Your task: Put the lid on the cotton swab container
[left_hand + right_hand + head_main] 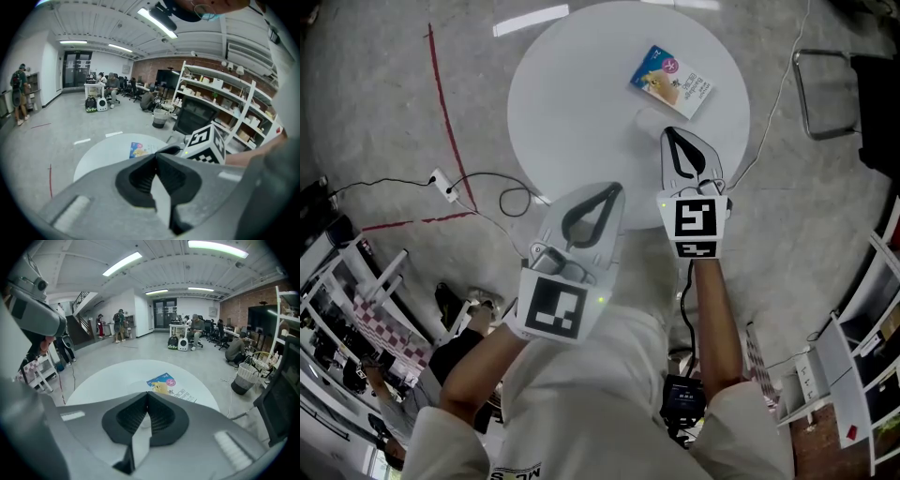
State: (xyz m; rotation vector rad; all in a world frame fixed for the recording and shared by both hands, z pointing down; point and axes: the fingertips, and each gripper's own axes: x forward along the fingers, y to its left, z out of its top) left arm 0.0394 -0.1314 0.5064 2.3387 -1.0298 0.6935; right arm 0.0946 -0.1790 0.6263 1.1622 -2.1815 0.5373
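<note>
A round white table point(572, 103) stands on a grey concrete floor. On its far right part lies a flat blue-and-white packet point(672, 82) with a cartoon picture, a pink round badge and lines of dark print too small to read. Just beside the packet, on the person's side, sits a pale roundish piece point(651, 119). It is so faint against the tabletop that it cannot be told whether it is the cotton swab container or its lid.

The right gripper point(674, 131) has its jaws together with nothing between them, and its tips lie just beside that pale piece. In the right gripper view, the closed jaws cover the near edge of the piece. The left gripper point(617, 187) is held off the table's near rim. Its jaws also meet at the tips and hold nothing. Each gripper carries a cube with black-and-white square markers.

Left of the table, a red tape line point(441, 84) runs along the floor, and a white power strip point(443, 183) lies there with a coiled black cable point(502, 192). A metal chair frame point(825, 89) stands to the right. The left gripper view shows white shelving point(225, 93) against a brick wall and seated people at desks point(112, 84). The right gripper view shows a wire waste basket point(244, 376).
</note>
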